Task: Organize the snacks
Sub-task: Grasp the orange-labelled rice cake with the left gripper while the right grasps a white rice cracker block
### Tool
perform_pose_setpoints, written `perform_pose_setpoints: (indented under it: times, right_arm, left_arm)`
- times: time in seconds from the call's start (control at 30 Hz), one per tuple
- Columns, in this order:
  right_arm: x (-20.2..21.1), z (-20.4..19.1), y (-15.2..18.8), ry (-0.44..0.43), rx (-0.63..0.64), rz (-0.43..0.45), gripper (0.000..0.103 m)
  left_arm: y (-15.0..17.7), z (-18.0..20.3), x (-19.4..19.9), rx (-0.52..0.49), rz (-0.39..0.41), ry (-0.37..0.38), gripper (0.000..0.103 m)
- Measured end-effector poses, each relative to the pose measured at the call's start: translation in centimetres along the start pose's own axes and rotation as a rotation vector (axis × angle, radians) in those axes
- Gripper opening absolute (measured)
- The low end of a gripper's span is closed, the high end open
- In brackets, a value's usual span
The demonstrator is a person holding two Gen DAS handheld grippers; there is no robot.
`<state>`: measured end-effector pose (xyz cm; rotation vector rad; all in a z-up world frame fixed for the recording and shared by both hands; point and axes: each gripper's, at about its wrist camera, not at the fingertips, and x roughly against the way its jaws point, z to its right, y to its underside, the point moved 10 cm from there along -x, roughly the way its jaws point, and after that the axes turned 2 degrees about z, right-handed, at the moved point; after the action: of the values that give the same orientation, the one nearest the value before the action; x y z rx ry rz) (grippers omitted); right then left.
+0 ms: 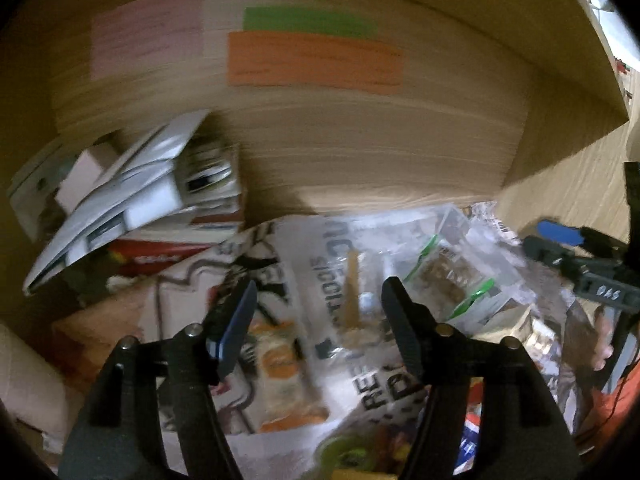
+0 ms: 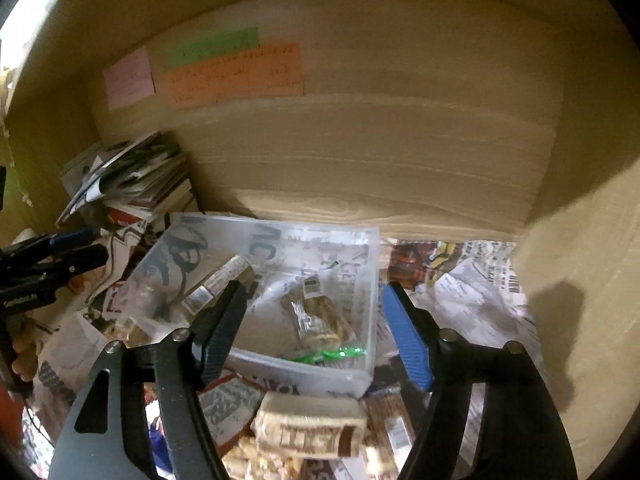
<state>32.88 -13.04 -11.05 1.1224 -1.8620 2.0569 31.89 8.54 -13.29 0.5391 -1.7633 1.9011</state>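
Note:
A clear plastic bin (image 2: 362,376) sits on newspaper inside a wooden cabinet. In it lie a green-wrapped snack pack (image 2: 320,326) and a slim snack bar (image 2: 218,280). My right gripper (image 2: 310,322) is open and empty, just above the bin's near rim. More wrapped snacks (image 2: 308,426) lie in front of the bin. In the left wrist view my left gripper (image 1: 316,320) is open and empty above an orange snack bar (image 1: 286,376) lying on the newspaper. The bin (image 1: 476,236) shows to its right, with the right gripper (image 1: 560,248) beyond it.
A stack of books and papers (image 2: 132,184) fills the back left corner and also shows in the left wrist view (image 1: 132,200). Coloured sticky notes (image 2: 234,76) hang on the back wall. Newspaper (image 2: 476,292) lines the cabinet floor. The right cabinet wall (image 2: 580,280) stands close.

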Motion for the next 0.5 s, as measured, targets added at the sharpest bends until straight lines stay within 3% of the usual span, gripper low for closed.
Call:
perform_pose_setpoints:
  times: [0.13, 0.27, 0.5]
  right_arm:
    - [0.9, 0.0, 0.9, 0.016, 0.011, 0.003, 0.069]
    - [1.6, 0.1, 2.4, 0.02, 0.009, -0.006, 0.076]
    - [1.4, 0.5, 5.6, 0.045, -0.008, -0.053, 0.076]
  left_arm:
    - [1.8, -1.7, 0.4, 0.018, -0.03, -0.022, 0.065]
    - [3.6, -2.6, 0.4, 0.033, -0.065, -0.025, 0.065]
    - [6.2, -3.1, -0.2, 0.038, -0.107, -0.014, 0.065]
